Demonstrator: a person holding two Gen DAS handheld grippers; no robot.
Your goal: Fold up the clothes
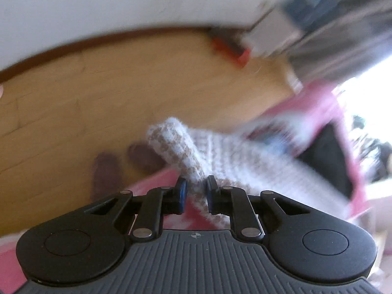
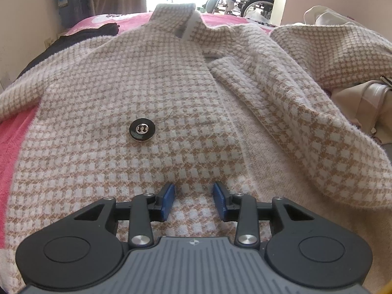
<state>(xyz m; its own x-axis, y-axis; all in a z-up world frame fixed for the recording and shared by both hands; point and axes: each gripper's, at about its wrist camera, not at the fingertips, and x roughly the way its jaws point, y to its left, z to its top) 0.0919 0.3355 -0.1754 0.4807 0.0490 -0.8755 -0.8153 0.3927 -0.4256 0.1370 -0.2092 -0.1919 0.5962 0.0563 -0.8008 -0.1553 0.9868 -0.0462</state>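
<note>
— What is the left gripper (image 1: pixel 195 196) doing from where you stand?

— It is pinching a narrow strip of the checked cardigan (image 2: pixel 152 93), a sleeve I think, though that view is smeared. The blue pads (image 1: pixel 181 194) are closing on the knit and the cuff end (image 1: pixel 166 132) is sticking out beyond the fingertips, over the wooden floor (image 1: pixel 98 93) at the bed's edge.

— And the right gripper (image 2: pixel 193 199)?

— It is resting partly parted, pointing down at the lower front of the cardigan. Checked fabric is lying between its pads (image 2: pixel 169 197), but they are not squeezing it; I would call it released.

— Where is the garment lying?

— It is spreading front-up across the pink blanket (image 2: pixel 12 137), collar (image 2: pixel 175 19) toward the far doorway, one dark button (image 2: pixel 141 129) near the middle, the right-hand front panel (image 2: pixel 281 103) flapping open and rumpled.

— Which step, then?

— I judge the sleeve fold is under way: the left side is being gathered to go across the body. Next, that sleeve needs carrying inward and laying flat on the front, while the right hand is steadying the hem or smoothing the loose panel.

— Any writing to read?

— Only a small crosshair mark (image 2: pixel 193 241) on the gripper body. The blue box (image 2: pixel 65 0) by the wall is carrying a label too small to make out.
</note>
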